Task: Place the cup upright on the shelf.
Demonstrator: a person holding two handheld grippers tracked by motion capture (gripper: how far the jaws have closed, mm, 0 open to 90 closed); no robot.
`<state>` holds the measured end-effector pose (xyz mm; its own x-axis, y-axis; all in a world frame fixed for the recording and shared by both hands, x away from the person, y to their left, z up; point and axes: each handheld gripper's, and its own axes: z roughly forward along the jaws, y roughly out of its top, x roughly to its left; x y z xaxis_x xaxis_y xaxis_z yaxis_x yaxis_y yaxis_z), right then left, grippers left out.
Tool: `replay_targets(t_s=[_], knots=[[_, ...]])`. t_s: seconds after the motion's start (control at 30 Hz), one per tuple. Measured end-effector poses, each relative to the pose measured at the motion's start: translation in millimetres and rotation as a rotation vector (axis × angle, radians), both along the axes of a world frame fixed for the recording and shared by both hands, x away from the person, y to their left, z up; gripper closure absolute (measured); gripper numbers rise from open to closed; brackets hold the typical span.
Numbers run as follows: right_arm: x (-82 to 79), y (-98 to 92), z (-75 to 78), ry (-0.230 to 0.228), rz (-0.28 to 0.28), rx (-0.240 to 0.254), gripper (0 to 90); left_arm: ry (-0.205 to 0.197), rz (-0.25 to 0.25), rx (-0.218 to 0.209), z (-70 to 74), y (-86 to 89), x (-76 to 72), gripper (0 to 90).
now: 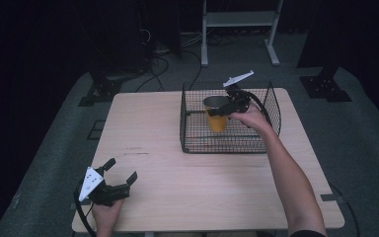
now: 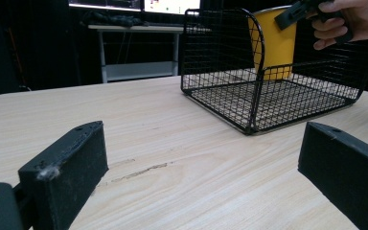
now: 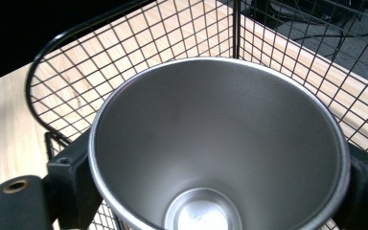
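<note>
though gripped, cup (image 3: 220, 158) base cropped

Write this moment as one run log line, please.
right hand-held gripper: shut on cup | cup: upright, inside basket | left hand-held gripper: open, holds nothing, over table

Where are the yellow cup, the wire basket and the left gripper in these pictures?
yellow cup (image 1: 216, 121): high view, on its yellow outer wall.
wire basket (image 2: 219, 57): left gripper view, on its near mesh side wall.
left gripper (image 1: 123, 170): high view, midway between its open jaw tips.
</note>
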<state>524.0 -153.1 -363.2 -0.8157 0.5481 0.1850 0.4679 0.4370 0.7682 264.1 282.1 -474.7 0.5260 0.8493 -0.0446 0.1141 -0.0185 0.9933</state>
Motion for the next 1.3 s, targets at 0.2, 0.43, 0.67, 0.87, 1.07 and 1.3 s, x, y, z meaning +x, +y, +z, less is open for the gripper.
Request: replay_targets(t_s=[0.2, 0.43, 0.67, 0.87, 1.07, 1.3], knots=[[3.1, 2.3, -5.2, 0.007, 0.007, 0.008, 10.9, 0.000, 0.000, -0.002, 0.0, 0.3, 0.0, 2.3], [8.6, 7.4, -14.9, 0.017, 0.010, -0.001, 10.9, -0.002, 0.000, -0.007, -0.1, 0.6, 0.1, 2.3], [13.2, 12.1, -23.3, 0.029, 0.013, -0.011, 10.8, -0.003, -0.002, -0.007, -0.1, 0.6, 0.1, 2.3], [16.6, 13.8, -29.7, 0.033, 0.002, -0.036, 10.3, -0.003, -0.003, -0.008, -0.1, 0.7, 0.1, 2.3], [17.6, 17.4, -35.5, 0.026, 0.006, -0.059, 9.6, -0.003, -0.002, -0.011, -0.1, 0.8, 0.1, 2.3], [14.8, 19.4, -34.9, 0.009, 0.013, -0.072, 9.3, -0.002, -0.003, -0.012, -0.1, 1.0, 0.0, 2.3]])
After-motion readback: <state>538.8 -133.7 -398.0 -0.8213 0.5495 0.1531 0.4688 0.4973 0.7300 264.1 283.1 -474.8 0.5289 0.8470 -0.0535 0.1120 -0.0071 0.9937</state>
